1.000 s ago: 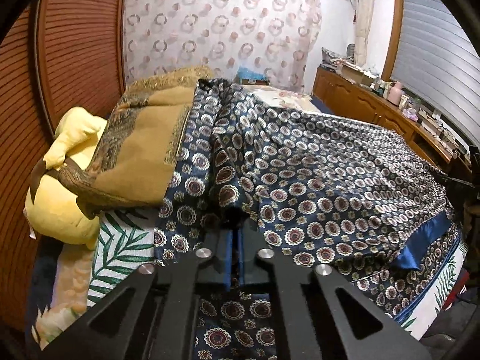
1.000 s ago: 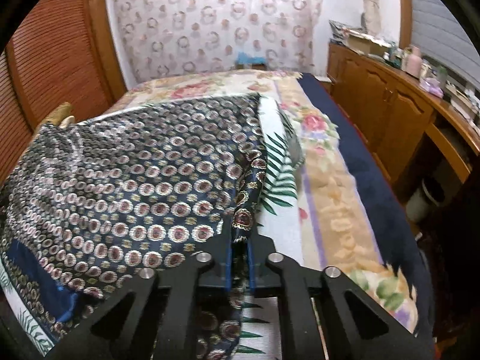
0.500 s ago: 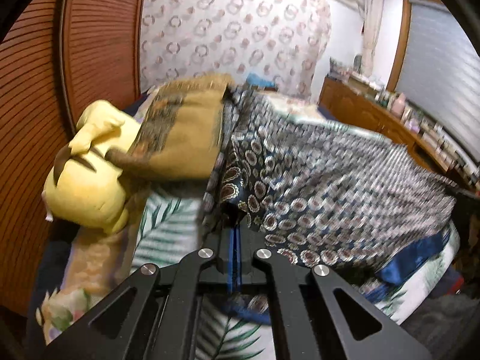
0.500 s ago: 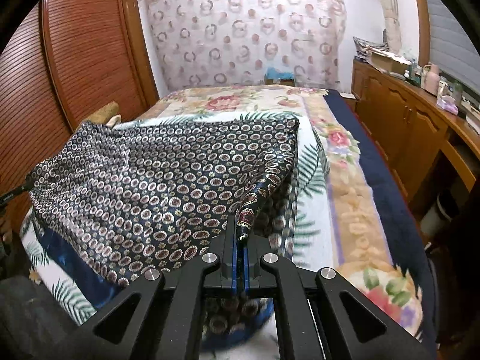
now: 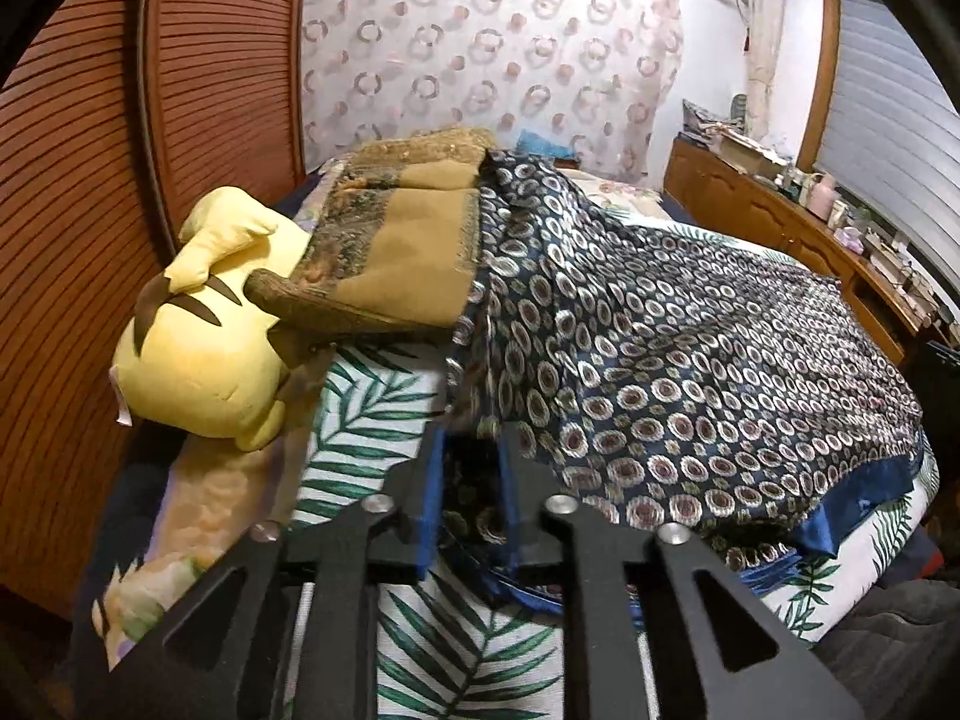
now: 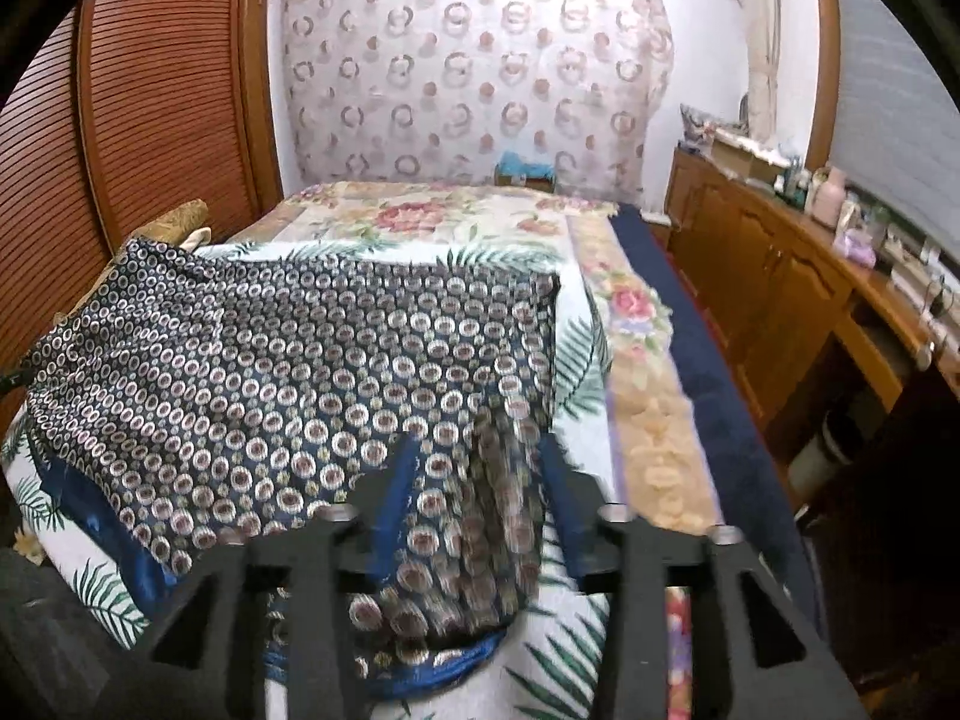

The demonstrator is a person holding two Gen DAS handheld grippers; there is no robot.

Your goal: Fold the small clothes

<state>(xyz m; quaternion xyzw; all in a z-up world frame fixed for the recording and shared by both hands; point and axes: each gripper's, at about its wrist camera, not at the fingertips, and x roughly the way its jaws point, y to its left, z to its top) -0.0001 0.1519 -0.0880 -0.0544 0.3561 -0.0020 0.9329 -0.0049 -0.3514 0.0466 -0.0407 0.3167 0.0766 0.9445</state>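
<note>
A navy silky garment (image 5: pixel 690 348) printed with pale rings and edged with a blue hem lies spread over the bed's leaf-print sheet (image 5: pixel 372 420). My left gripper (image 5: pixel 472 438) sits at its near left corner. Its jaws are opening, and a dark fold of the cloth hangs loose between the blue pads. In the right wrist view the garment (image 6: pixel 300 360) covers the bed's left half. My right gripper (image 6: pixel 478 450) is at the near right corner, jaws opening wide. The blurred corner of cloth drops between them, free of the pads.
A yellow plush toy (image 5: pixel 198 348) and a mustard cushion (image 5: pixel 414 258) lie at the bed's left side, against louvred wooden doors (image 5: pixel 90 180). A cluttered wooden sideboard (image 6: pixel 780 300) runs along the right. A floral bedspread (image 6: pixel 420 216) covers the far end of the bed.
Both grippers were shut on the garment's near corners and have now parted their jaws. The right one rose and drew back, and its corner of cloth is falling.
</note>
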